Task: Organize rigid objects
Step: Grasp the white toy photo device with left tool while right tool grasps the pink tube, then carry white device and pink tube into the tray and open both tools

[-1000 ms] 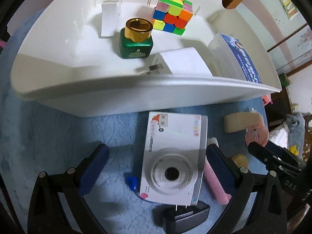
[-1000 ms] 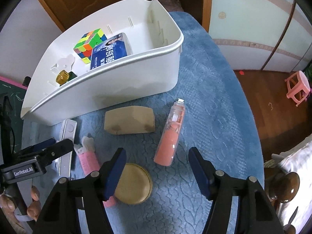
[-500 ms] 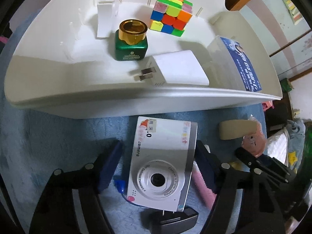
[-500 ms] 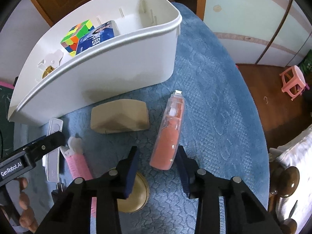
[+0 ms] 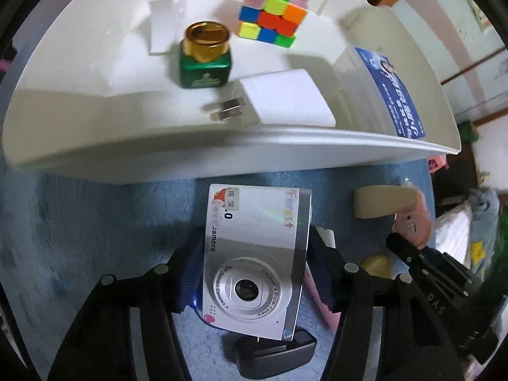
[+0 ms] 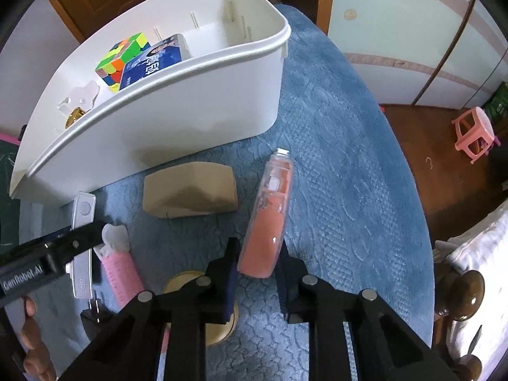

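My left gripper [image 5: 254, 282] is shut on a silver compact camera [image 5: 254, 254], held just in front of the white bin [image 5: 158, 155]. The camera shows edge-on in the right wrist view [image 6: 83, 241]. My right gripper [image 6: 257, 270] is shut on the lower end of a pink clear-capped tube [image 6: 270, 216] lying on the blue cloth [image 6: 343, 190]. The bin [image 6: 190, 108] holds a colour cube [image 5: 273, 12], a green bottle with gold cap [image 5: 204, 57], a white charger [image 5: 285, 98] and a blue-labelled box [image 5: 390, 92].
On the cloth lie a tan block [image 6: 190, 193], a pink ribbed piece with white tip [image 6: 119, 266] and a round gold lid [image 6: 190, 304]. A dark stand [image 5: 276, 352] sits under the camera. The table's right edge drops to a wooden floor with a pink stool [image 6: 473, 133].
Both grippers closed from open: the left onto the camera, the right onto the pink tube. The left has lifted the camera slightly toward the bin.
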The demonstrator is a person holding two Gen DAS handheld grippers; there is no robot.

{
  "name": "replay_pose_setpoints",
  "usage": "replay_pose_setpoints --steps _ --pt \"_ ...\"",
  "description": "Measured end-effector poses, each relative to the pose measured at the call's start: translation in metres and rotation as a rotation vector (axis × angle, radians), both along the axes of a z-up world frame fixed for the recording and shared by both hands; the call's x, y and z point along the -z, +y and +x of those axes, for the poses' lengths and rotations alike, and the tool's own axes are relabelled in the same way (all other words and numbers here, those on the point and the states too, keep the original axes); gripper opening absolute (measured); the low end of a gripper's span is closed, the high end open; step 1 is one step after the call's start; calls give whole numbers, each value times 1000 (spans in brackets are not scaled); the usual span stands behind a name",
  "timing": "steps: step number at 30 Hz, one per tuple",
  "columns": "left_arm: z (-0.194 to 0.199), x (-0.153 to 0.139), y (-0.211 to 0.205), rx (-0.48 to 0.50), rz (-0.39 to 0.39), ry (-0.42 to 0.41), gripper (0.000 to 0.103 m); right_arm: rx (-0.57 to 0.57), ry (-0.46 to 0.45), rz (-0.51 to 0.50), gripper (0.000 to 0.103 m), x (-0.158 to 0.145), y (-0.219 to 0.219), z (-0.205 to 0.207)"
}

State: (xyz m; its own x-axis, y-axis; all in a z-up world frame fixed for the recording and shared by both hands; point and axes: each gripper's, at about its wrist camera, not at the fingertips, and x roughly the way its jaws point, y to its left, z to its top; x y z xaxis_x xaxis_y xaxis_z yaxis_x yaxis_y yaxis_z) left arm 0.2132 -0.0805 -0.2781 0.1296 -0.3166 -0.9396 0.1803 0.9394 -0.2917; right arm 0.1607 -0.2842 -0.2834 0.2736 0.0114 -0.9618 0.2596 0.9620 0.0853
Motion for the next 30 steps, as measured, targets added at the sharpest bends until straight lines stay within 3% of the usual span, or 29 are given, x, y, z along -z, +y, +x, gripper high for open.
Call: replay_pose_setpoints --steps 9,21,30 --pt "-26 -24 6 -6 -29 -22 63 -62 -46 -28 17 -24 7 -25" --pt "-41 -134 39 -40 -19 -132 63 -151 -153 10 17 -94 17 -53" --pt "-24 -224 47 -46 29 -276 63 -218 -305 46 17 -187 20 -49"
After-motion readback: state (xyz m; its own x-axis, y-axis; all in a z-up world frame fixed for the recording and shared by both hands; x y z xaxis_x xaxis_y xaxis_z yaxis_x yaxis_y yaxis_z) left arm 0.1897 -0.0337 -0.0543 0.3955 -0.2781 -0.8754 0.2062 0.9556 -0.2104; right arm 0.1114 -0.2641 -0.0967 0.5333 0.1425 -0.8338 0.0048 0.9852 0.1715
